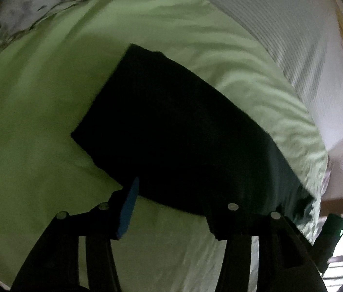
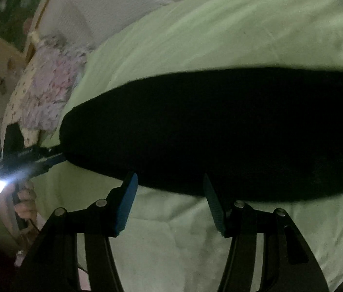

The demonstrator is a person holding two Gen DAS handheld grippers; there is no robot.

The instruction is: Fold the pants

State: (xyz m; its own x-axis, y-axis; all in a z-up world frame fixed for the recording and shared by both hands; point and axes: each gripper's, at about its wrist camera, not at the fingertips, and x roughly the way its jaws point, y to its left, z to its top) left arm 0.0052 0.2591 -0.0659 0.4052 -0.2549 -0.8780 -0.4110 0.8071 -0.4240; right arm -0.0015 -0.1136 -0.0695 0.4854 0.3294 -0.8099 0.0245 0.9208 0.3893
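A pale green bed sheet [image 1: 37,121] is filling both views, and the black pants [image 1: 171,126] are lying flat on it as a long dark band. In the left wrist view the band's long axis is running diagonally from a squared end at upper left toward lower right; in the right wrist view the pants [image 2: 207,133] are stretching across the frame. Only the right wrist view is showing a floral pillow [image 2: 47,92] and the left hand-held gripper [image 2: 59,157] meeting the band's left end, its grip unclear there. The left hand-held gripper [image 1: 171,199] is standing released over the near edge. The right hand-held gripper [image 2: 170,189] is hanging released, nothing between its jaws.
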